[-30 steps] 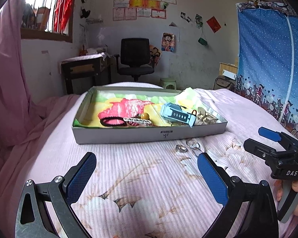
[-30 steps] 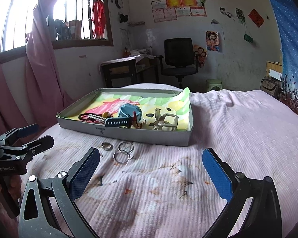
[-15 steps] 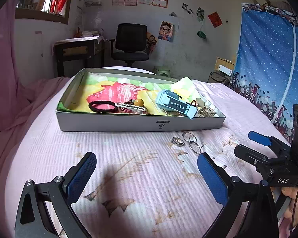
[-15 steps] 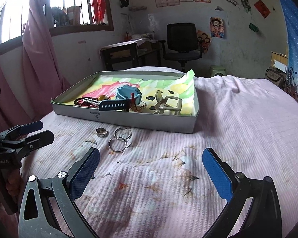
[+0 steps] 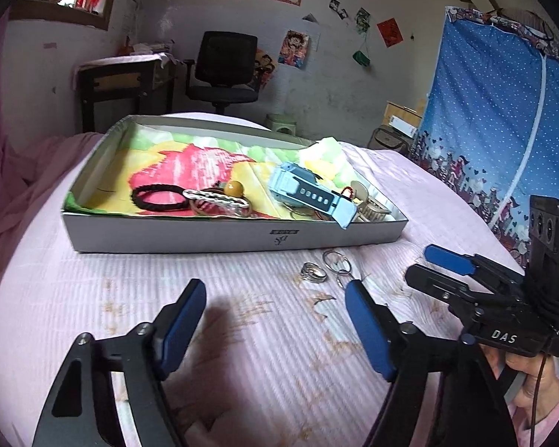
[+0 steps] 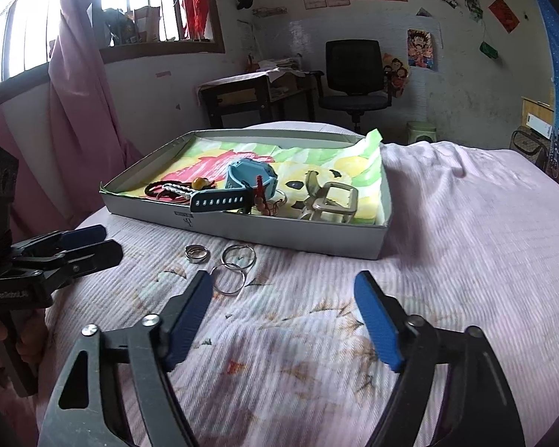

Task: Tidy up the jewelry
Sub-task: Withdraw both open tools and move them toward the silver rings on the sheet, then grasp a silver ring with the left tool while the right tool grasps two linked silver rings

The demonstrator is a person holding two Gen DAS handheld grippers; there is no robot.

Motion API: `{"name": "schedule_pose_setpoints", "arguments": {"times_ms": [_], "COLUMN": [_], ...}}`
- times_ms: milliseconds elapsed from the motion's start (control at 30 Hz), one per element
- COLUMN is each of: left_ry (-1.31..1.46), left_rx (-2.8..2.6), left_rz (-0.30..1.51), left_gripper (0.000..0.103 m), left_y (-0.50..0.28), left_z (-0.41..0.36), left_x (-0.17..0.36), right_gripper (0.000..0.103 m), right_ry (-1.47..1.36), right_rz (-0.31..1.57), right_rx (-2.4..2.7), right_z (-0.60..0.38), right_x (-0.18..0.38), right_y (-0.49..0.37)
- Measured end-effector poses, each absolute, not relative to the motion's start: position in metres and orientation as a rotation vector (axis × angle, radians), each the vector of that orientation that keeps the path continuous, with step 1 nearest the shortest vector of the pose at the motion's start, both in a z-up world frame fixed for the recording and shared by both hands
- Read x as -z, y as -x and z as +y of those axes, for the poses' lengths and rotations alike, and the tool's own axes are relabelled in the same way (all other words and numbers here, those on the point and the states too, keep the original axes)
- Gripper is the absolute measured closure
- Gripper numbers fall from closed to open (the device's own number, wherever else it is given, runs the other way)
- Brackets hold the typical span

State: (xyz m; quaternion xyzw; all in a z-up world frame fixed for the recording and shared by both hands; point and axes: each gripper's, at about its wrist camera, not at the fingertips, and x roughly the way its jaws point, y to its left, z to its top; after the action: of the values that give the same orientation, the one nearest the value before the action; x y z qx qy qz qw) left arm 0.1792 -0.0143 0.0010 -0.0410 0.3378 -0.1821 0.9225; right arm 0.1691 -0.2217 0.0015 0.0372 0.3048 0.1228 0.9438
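1. Both empty: left hand-held gripper (image 5: 275,329) and right hand-held gripper (image 6: 283,322) spread wide over the bed (image 6: 466,260)
2. Rings (image 6: 220,264) loose beside box (image 6: 279,236); pinch one low
3. Drop into box

Both grippers' jaws narrower than before. Left gripper (image 5: 275,322) and right gripper (image 6: 283,313) nearer; silver metal rings (image 6: 227,266) sit lower in frame, beside left blue pad (image 6: 190,313).

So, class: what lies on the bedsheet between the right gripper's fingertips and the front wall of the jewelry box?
In the right wrist view, only bare pink bedsheet separates the right gripper from the jewelry box; the rings lie left.
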Motion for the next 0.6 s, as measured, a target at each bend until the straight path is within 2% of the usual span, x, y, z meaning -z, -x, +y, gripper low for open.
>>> {"name": "schedule_pose_setpoints", "arguments": {"times_ms": [67, 300, 367, 600], "left_ry": [0.085, 0.116, 0.133, 0.144], "left_rx": [0.385, 0.438, 0.453, 0.475], "left_rz": [0.706, 0.779, 0.795, 0.855], "left_gripper": [0.034, 0.053, 0.054, 0.066], "left_y": [-0.185, -0.209, -0.213, -0.224], "left_z": [-0.017, -0.027, -0.028, -0.033], "left_x": [-0.001, 0.006, 0.008, 0.019], "right_gripper": [0.045, 0.062, 0.066, 0.067], "right_ry": [-0.08, -0.087, -0.078, -0.026], "right_rz": [0.626, 0.665, 0.675, 0.729], "right_rx": [-0.266, -0.314, -0.331, -0.397], "right_z": [-0.22, -0.214, -0.211, -0.191], "right_x": [-0.001, 0.007, 0.008, 0.016], "right_y": [-0.172, -0.188, -0.191, -0.199]}}
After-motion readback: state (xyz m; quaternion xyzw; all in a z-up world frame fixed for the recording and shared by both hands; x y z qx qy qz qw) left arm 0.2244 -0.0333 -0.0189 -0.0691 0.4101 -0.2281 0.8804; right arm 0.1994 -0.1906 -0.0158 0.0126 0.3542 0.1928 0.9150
